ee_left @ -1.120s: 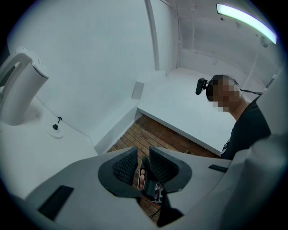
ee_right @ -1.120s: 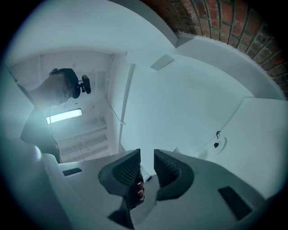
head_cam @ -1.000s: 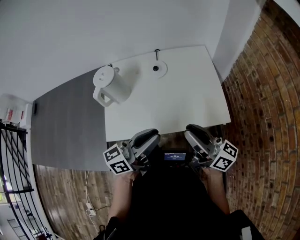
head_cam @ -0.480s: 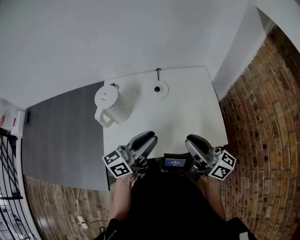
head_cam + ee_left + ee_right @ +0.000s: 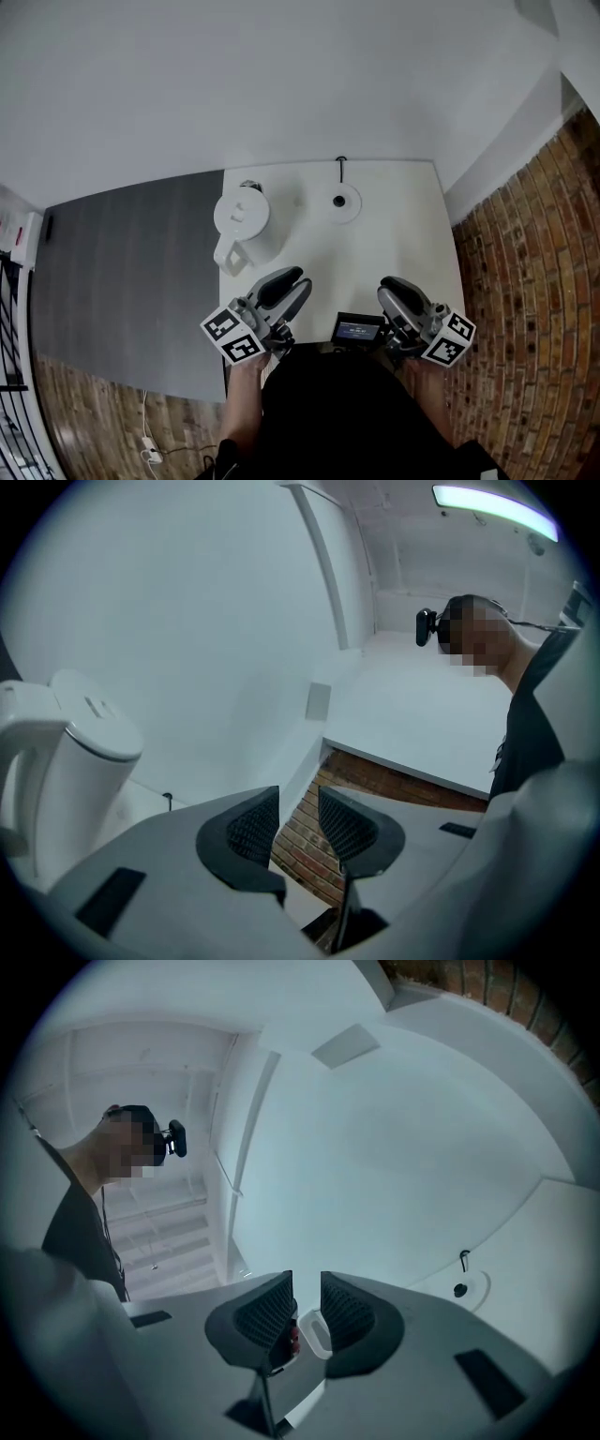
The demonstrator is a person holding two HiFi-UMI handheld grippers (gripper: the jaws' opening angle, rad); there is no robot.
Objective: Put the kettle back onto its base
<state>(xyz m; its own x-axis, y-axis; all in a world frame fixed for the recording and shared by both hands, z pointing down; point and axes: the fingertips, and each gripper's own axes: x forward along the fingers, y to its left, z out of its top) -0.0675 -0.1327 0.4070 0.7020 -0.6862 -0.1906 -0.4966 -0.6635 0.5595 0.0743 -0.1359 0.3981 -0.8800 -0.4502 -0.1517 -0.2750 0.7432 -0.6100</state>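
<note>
- Both tongs have come forward over the near edge of the white table since a second ago, and the table fills more of the head view.
- Left gripper: its jaws have just been opening. They stand a narrow gap apart, with nothing between them.
- Right gripper: its jaws are also slightly parted and grip nothing. A small white loop and a red spot show through the gap, and I cannot tell what they are.
- Only the head view shows the kettle and its base together. The kettle stands on the table left of the base, apart from it, with its handle towards the near left.
- Seen from the left gripper, the kettle is at the far left but the base is not in the picture. Seen from the right gripper, the base is there but the kettle is not.
- Each gripper view also shows a person in a dark top wearing a head camera.
- Count: one kettle, one base, two tongs, and one small screen between them.
- Around the table are a white wall, a grey floor panel to the left, and brick to the right.
</note>
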